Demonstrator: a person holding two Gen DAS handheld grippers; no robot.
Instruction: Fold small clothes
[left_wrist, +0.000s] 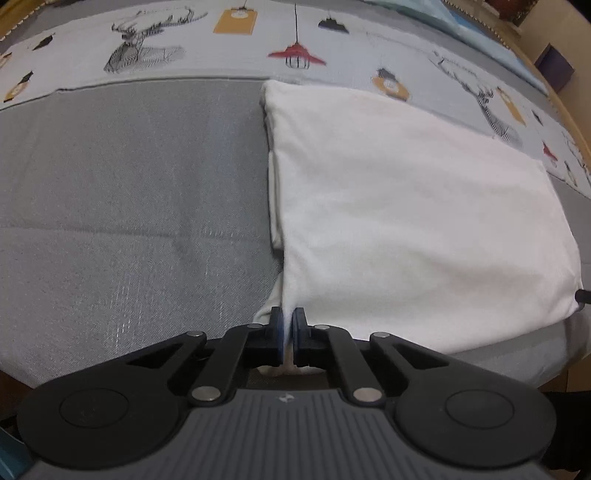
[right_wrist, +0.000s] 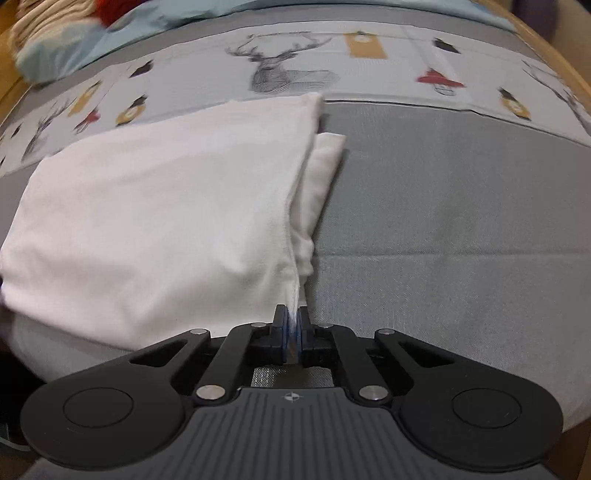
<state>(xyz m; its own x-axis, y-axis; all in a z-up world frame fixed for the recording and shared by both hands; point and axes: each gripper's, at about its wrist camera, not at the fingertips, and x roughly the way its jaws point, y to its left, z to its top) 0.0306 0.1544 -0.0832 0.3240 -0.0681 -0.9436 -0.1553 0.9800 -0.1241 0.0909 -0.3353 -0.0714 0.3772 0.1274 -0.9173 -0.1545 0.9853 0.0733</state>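
A white garment (left_wrist: 406, 206) lies folded on the grey bed cover (left_wrist: 129, 203), spreading right of centre in the left wrist view. My left gripper (left_wrist: 288, 317) is shut on its near left corner. In the right wrist view the same white garment (right_wrist: 166, 206) spreads left of centre, with a lower layer (right_wrist: 321, 177) sticking out along its right edge. My right gripper (right_wrist: 293, 317) is shut on its near right corner, and the cloth edge rises taut from the jaws.
A patterned sheet with deer and lamp prints (left_wrist: 295, 48) runs across the far side of the bed; it also shows in the right wrist view (right_wrist: 288, 70). A light blue pillow (right_wrist: 110, 33) and a wooden bed frame (right_wrist: 546, 44) lie beyond.
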